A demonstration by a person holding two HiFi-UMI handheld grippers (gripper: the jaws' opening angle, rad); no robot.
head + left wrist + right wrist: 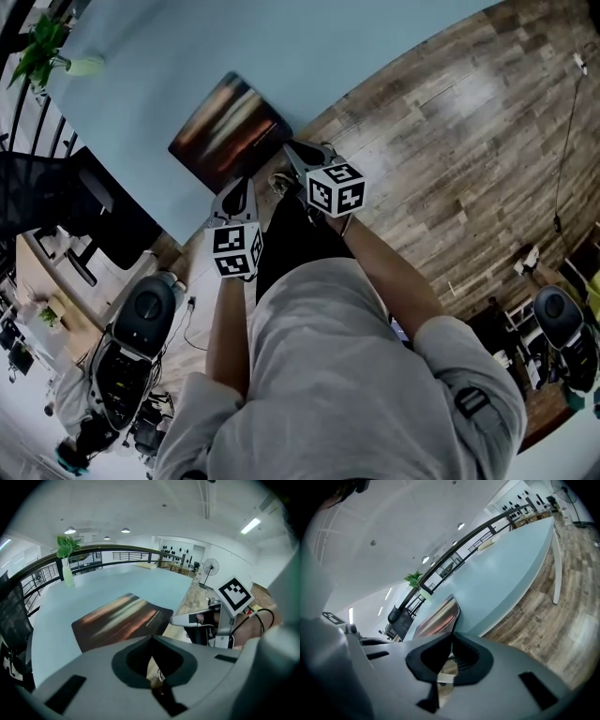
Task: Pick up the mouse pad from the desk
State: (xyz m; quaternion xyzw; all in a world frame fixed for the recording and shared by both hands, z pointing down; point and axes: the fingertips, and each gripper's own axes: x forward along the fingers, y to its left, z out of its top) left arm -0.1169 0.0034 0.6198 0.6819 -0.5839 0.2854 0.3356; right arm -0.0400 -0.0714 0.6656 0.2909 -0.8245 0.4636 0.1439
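The mouse pad [230, 129], dark with orange and pale streaks, lies flat on the light-blue surface [309, 47], close to the edge that faces the person. One of its corners reaches almost to that edge. The left tool [246, 184] is held off the surface over the wooden floor [450, 141], near the pad's near side and apart from it. In the left gripper view its jaws stand together, tips meeting, with nothing between them; only floor shows through the hollow behind the tips. The right tool [291, 148] points at the pad's corner nearest the edge, with its tips just beside that corner; whether they touch cannot be told. In the right gripper view its jaws are likewise closed tip to tip and hold nothing. Both marker cubes face upward toward the head camera. A green plant in a pale vase [65, 562] stands upright on the surface, well apart from the pad. A black mesh chair [11, 616] stands beside the surface at the left.
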